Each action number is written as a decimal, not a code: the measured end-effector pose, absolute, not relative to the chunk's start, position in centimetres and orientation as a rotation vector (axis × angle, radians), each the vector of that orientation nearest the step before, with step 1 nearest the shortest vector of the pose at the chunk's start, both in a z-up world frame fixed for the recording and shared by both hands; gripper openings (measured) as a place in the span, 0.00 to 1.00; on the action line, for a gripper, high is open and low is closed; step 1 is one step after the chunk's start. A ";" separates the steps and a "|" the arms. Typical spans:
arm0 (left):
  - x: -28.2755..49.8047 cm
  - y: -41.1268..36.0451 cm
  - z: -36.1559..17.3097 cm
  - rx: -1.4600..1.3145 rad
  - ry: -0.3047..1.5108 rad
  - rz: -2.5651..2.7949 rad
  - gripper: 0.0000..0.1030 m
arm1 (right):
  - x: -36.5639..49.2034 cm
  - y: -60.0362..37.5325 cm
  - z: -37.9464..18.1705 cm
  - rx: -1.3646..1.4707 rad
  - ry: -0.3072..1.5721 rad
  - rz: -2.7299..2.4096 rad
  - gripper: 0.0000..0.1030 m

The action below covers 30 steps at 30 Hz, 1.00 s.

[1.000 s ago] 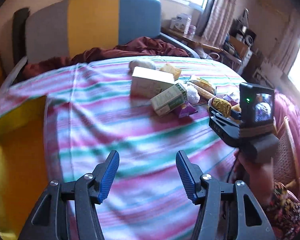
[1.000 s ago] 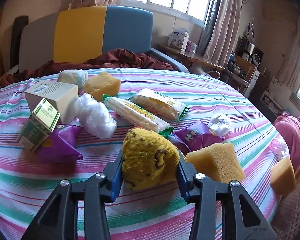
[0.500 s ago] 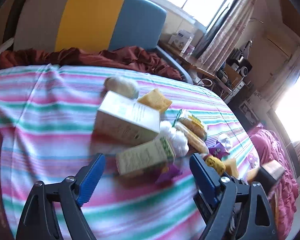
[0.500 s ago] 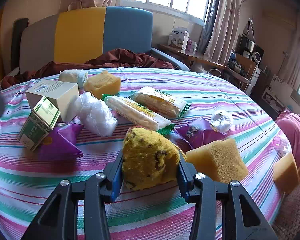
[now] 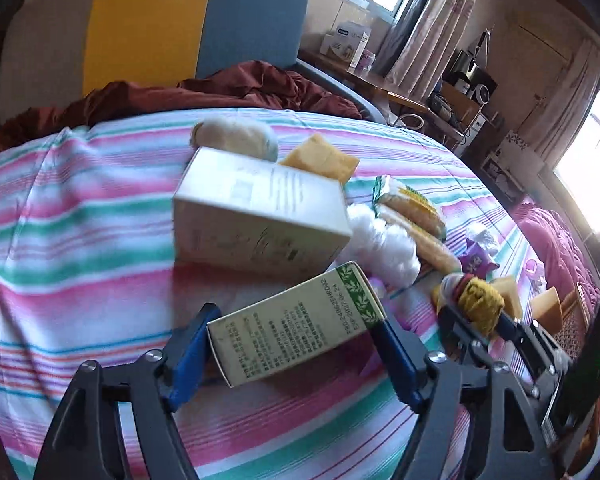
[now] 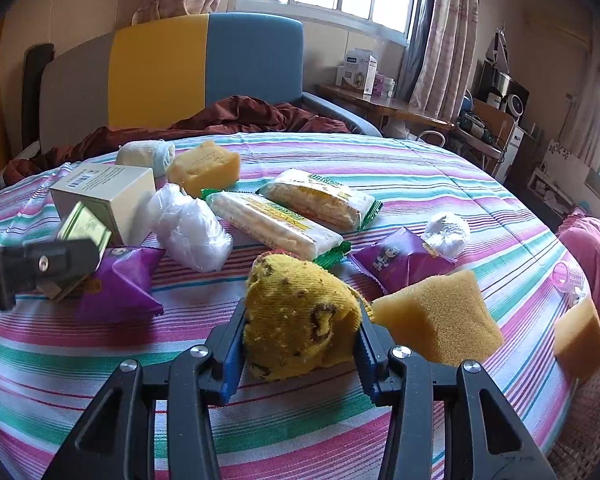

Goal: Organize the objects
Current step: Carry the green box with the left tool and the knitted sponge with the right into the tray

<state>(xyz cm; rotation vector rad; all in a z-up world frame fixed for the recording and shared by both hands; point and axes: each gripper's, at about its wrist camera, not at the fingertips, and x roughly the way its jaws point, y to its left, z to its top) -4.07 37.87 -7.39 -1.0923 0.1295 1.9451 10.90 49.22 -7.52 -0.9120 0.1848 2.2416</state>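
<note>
While the left gripper [image 5: 296,350] closes its widely spread jaws around a green-patterned carton [image 5: 296,326] on the striped bedspread [image 5: 80,240], the blue pads are not yet pressing it. Just behind the carton lies a larger cream box [image 5: 256,212], blocking the way to a white fabric roll [image 5: 236,136]. Beside the box sit one crumpled clear bag [image 6: 192,236] and two wrapped snack bars [image 6: 276,224]. Two purple packets [image 6: 120,284] lie nearer. Three yellow sponges [image 6: 436,320] are scattered about. Right of the carton, the right gripper [image 6: 300,344] pinches a balled yellow sock [image 6: 296,320] firmly.
</note>
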 end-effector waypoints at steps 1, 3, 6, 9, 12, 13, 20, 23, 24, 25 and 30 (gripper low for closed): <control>-3.8 37.5 -7.3 -1.079 0.139 1.949 0.75 | 10.9 49.2 -7.5 -0.911 0.185 2.242 0.46; -3.2 36.9 -7.2 -1.054 0.166 1.952 0.75 | 10.9 49.2 -7.5 -0.913 0.186 2.242 0.46; -2.5 36.1 -7.0 -1.025 0.189 1.961 0.75 | 10.9 49.3 -7.5 -0.914 0.185 2.242 0.46; -2.4 35.6 -7.0 -1.021 0.189 1.973 0.74 | 10.8 49.2 -7.6 -0.916 0.184 2.241 0.46; -2.0 35.1 -7.0 -1.019 0.196 2.012 0.74 | 10.8 49.2 -7.6 -0.914 0.186 2.242 0.46; -1.9 34.9 -6.9 -1.018 0.191 2.020 0.74 | 10.8 49.3 -7.6 -0.914 0.187 2.242 0.46; -0.2 32.5 -5.3 -0.990 0.104 2.049 0.74 | 10.9 49.2 -7.7 -0.912 0.174 2.239 0.46; 0.5 31.6 -4.1 -0.960 0.096 2.053 0.74 | 10.9 49.0 -7.6 -0.909 0.165 2.238 0.46; 0.8 31.1 -3.6 -0.951 0.084 2.051 0.74 | 10.9 49.0 -7.5 -0.904 0.162 2.238 0.45; 1.0 30.7 -3.3 -0.945 0.074 2.050 0.74 | 11.0 48.9 -7.4 -0.898 0.160 2.240 0.45; 1.6 28.3 -1.9 -0.926 0.034 2.064 0.74 | 11.1 48.7 -7.2 -0.881 0.150 2.250 0.43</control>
